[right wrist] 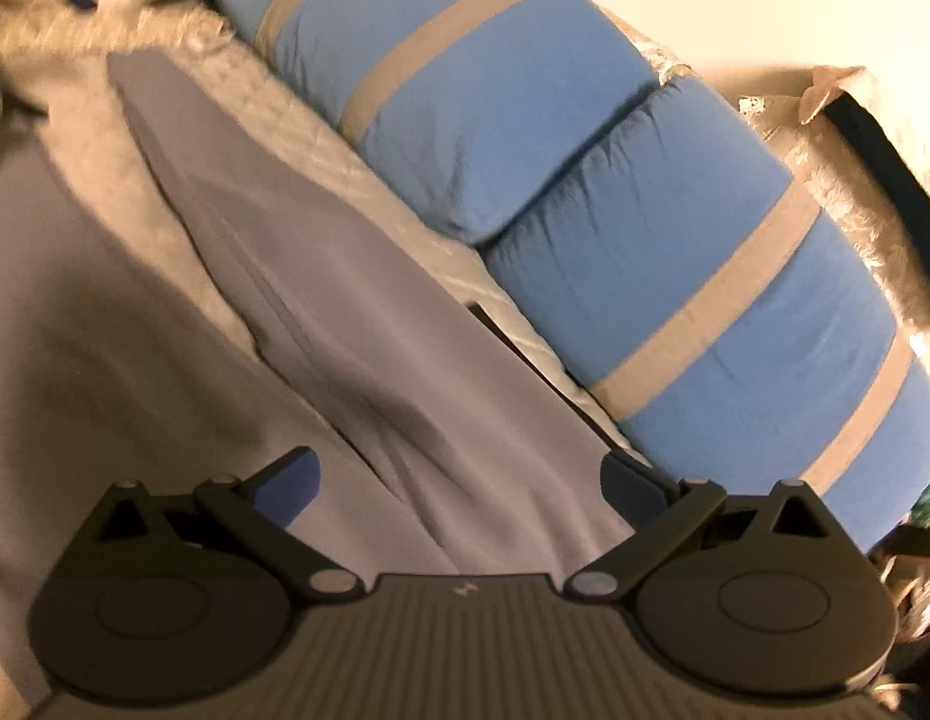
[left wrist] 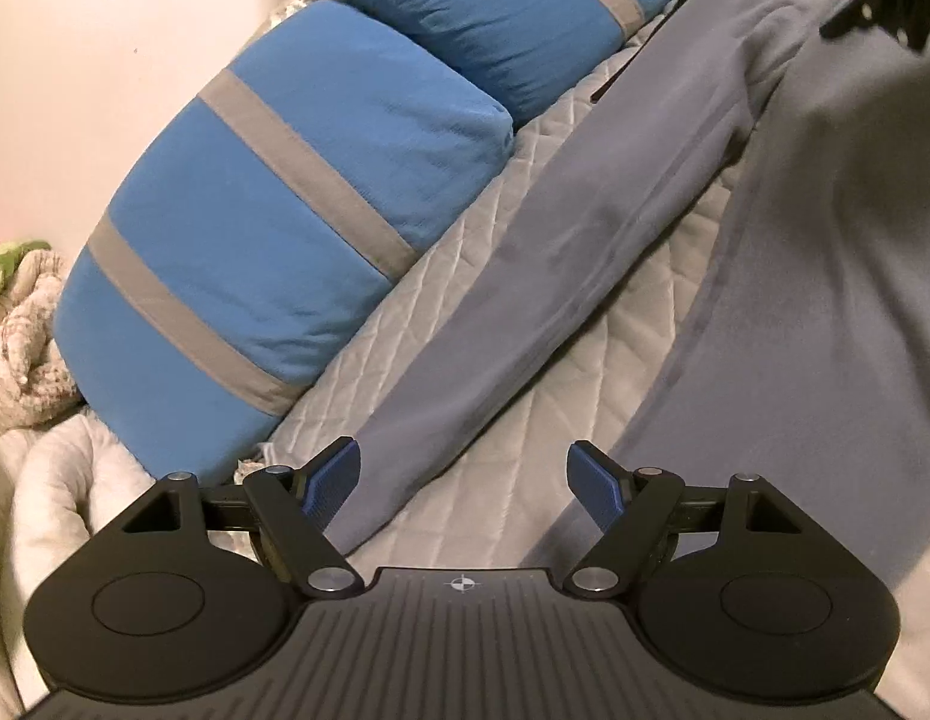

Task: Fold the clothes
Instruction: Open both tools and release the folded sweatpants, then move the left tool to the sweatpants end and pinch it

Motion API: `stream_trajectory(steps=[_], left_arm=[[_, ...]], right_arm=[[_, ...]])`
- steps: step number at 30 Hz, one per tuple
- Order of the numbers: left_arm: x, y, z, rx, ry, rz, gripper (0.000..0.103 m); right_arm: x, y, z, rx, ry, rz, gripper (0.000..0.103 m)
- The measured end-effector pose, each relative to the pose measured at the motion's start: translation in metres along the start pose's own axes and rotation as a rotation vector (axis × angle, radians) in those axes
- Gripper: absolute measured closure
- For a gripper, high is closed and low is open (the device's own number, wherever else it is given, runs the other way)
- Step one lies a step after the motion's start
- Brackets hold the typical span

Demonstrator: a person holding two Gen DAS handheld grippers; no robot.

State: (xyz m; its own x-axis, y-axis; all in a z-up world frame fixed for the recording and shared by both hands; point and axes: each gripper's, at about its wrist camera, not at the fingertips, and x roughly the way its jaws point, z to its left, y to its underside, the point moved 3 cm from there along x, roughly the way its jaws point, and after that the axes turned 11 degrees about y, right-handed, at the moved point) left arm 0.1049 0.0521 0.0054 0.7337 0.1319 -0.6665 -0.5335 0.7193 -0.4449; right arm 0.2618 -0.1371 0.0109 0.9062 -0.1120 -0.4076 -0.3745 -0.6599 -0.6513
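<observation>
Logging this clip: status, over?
Left gripper and right gripper: jaws open, empty. Grey long-sleeved garment spread flat, unfolded. Blue grey-striped pillows alongside, clear.

Left gripper (left wrist: 464, 483) spread wide above grey garment (left wrist: 561, 276); blue pillows (left wrist: 297, 210) beside it.

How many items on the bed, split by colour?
Blue with grey stripes: 2, near pillow and far pillow.
Grey: 1, garment with its sleeve laid out on the quilted cover.
Total: 3. Both grippers, left and right, are open and hold nothing.
</observation>
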Motion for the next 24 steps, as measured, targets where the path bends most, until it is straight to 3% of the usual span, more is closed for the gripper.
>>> stream_trajectory(steps=[5, 10, 15, 19, 24], left_arm=[[0.026, 0.002, 0.013, -0.067, -0.108, 0.042, 0.028], [0.052, 0.028, 0.055, -0.288, -0.139, 0.069, 0.028], [0.061, 0.068, 0.115, -0.631, -0.085, 0.001, 0.028], [0.067, 0.101, 0.164, -0.912, -0.034, -0.061, 0.028], [0.088, 0.138, 0.212, -1.223, 0.076, -0.148, 0.050]], right_arm=[[0.000, -0.009, 0.019, 0.111, -0.006, -0.060, 0.000], [0.001, -0.005, 0.025, 0.085, 0.021, -0.067, 0.000], [-0.001, -0.007, 0.025, 0.096, 0.024, -0.051, 0.000], [-0.008, -0.012, 0.031, 0.090, -0.024, -0.065, 0.000], [-0.011, -0.011, 0.040, 0.069, -0.054, -0.070, 0.000]])
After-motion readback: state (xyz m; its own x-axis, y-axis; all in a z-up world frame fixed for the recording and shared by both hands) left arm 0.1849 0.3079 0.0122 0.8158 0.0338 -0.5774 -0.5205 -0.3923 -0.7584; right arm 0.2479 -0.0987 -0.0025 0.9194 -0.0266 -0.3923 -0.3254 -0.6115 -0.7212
